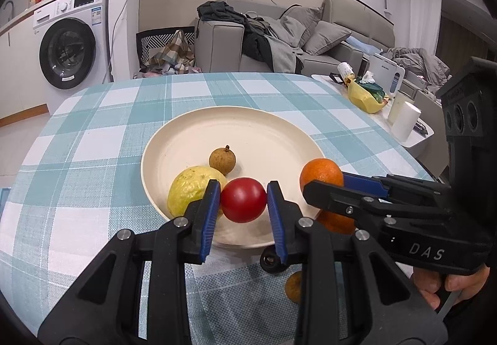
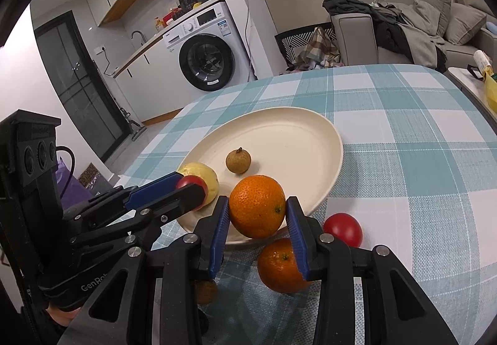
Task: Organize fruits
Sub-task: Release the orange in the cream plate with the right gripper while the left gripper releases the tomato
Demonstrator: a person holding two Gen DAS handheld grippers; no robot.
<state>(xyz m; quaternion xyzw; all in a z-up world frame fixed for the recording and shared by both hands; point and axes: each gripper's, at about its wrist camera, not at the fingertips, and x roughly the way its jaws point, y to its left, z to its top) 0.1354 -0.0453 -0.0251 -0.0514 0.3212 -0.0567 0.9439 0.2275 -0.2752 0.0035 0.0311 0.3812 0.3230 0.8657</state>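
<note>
My left gripper [image 1: 243, 200] is shut on a red tomato [image 1: 243, 200] over the near part of a cream plate [image 1: 248, 133]. A yellow fruit [image 1: 189, 189] and a brown longan [image 1: 222, 161] lie on the plate. My right gripper [image 2: 257, 211] is shut on an orange [image 2: 257, 210] at the plate's [image 2: 289, 140] near rim. In the right wrist view a second orange [image 2: 279, 265], another red tomato [image 2: 343, 228] and a second longan [image 2: 205, 292] lie on the checked cloth beside the plate. The left gripper [image 2: 189, 186] shows there at the left with its tomato [image 2: 191, 183].
The table wears a teal and white checked cloth [image 1: 93, 127]. A low side table [image 1: 403, 133] on the right carries a yellow bag [image 1: 366, 96] and white cups. Behind the table are a grey sofa [image 1: 279, 43] and a washing machine [image 1: 71, 43].
</note>
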